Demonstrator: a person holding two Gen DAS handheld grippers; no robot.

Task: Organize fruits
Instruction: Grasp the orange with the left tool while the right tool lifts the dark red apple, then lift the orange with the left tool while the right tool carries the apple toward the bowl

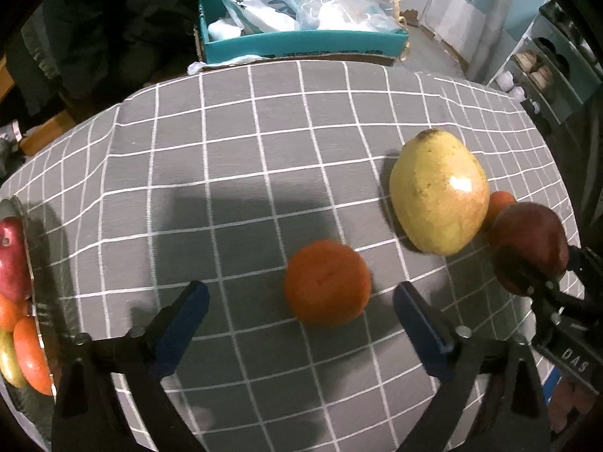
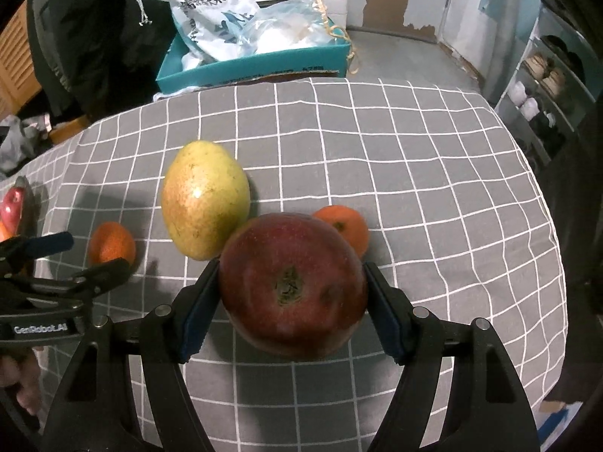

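My right gripper (image 2: 292, 293) is shut on a large dark red apple (image 2: 294, 286), its blue pads pressing both sides; the same apple (image 1: 527, 248) shows at the right edge of the left wrist view. A big yellow mango (image 2: 205, 199) (image 1: 439, 192) lies on the grey checked cloth just beyond it. My left gripper (image 1: 301, 305) stands open over the cloth, with an orange (image 1: 327, 282) (image 2: 112, 243) just beyond its fingertips, untouched. A second orange (image 2: 345, 228) (image 1: 501, 203) sits behind the apple. A plate (image 1: 28, 248) at the far left holds a red apple (image 1: 11, 260) and other fruit.
A teal cardboard box (image 1: 301, 43) with plastic bags stands beyond the table's far edge. A shelf unit (image 2: 546, 86) stands at the right. Dark clothing (image 1: 94, 26) hangs at the back left. The left gripper's body (image 2: 56, 282) and a hand (image 2: 19, 384) show at the right view's left edge.
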